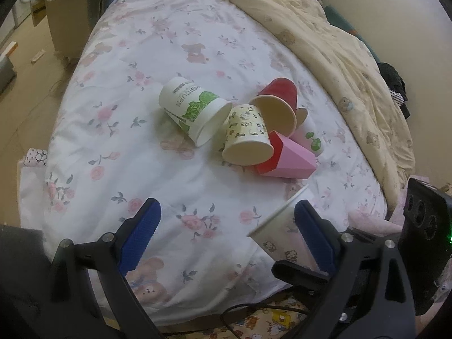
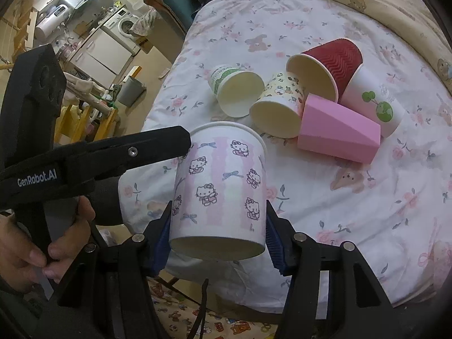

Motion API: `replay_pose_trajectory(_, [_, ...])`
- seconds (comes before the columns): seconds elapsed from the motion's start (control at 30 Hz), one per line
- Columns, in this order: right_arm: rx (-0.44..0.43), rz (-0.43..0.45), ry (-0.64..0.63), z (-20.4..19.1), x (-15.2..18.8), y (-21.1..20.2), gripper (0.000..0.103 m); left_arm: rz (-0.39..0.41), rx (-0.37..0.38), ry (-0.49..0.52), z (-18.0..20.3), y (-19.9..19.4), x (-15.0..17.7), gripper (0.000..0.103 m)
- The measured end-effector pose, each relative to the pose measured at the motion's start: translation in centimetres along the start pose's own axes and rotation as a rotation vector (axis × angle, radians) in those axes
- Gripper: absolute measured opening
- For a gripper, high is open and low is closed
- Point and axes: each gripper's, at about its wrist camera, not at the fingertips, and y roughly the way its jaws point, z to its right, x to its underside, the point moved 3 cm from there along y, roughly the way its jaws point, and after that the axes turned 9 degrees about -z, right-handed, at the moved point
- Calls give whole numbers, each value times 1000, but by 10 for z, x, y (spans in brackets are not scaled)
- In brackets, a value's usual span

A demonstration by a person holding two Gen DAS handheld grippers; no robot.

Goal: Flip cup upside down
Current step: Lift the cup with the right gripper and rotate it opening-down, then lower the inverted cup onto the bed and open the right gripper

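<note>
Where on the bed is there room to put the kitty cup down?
Bare floral sheet lies between the right gripper, shut on the pink Hello Kitty paper cup, and the pile. More lies left of the green-leaf white cup. It is crowded round the red ribbed cup and pink faceted cup.

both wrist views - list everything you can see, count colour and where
Hello Kitty cup: 1, white and pink, held between the right gripper's fingers, above the bed's near edge
green-print cup: 1, white, on its side, left of the pile
cartoon-print cup: 1, pale yellow, on its side, mid pile
red cup: 1, ribbed red, on its side, behind
pink cup: 1, faceted, on its side, front right
tree-print cup: 1, white, under the red cup
floral sheet: 1, white and pink, covers the bed
beige quilt: 1, far right
washing machine: 1, white, background
left gripper: open
right gripper: shut on the cup
</note>
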Motion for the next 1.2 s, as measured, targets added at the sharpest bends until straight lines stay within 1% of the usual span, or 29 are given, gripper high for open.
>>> replay_pose_trajectory(0.23, [-7, 22, 3, 0, 4, -10, 58, -3, -33, -2, -3, 2, 1, 94])
replay_pose_trajectory(0.3, [9, 17, 6, 2, 4, -9, 58, -18, -22, -1, -2, 4, 1, 94])
replay_pose_trajectory(0.37, [18, 11, 12, 4, 4, -10, 58, -17, -30, -1, -2, 2, 1, 94])
replay_pose_trajectory(0.4, [33, 6, 14, 5, 3, -11, 58, -8, -35, -4, -4, -1, 0, 94])
replay_pose_trajectory(0.47, [72, -12, 2, 7, 1, -14, 58, 25, -75, -9, -9, -10, -1, 94])
replay_pose_trajectory(0.57, [107, -88, -17, 11, -9, -12, 58, 72, -181, -24, -25, -24, 0, 94])
replay_pose_trajectory(0.6, [127, -128, -33, 10, -15, -10, 58, 74, -194, -33, -28, -25, 0, 94])
replay_pose_trajectory(0.7, [163, -215, -61, 9, -29, -1, 58, 67, -203, -65, -41, -27, 2, 94])
replay_pose_trajectory(0.83, [201, -316, -98, 6, -50, 20, 59, 55, -244, -65, -48, -27, 3, 94])
replay_pose_trajectory(0.87, [211, -341, -99, 7, -53, 27, 59, 52, -256, -66, -50, -26, 3, 95])
replay_pose_trajectory(0.9, [216, -359, -98, 8, -55, 33, 59, 48, -262, -67, -51, -26, 3, 100])
replay_pose_trajectory(0.97, [224, -408, -94, 11, -58, 48, 59, 41, -251, -81, -54, -25, 3, 103])
replay_pose_trajectory(1.03, [244, -445, -92, 15, -59, 61, 59, 38, -248, -86, -56, -26, 2, 103])
replay_pose_trajectory(1.1, [278, -477, -86, 20, -61, 73, 59, 33, -264, -86, -57, -25, 2, 103])
replay_pose_trajectory(1.2, [292, -494, -67, 25, -63, 82, 59, 16, -263, -96, -59, -21, 3, 103])
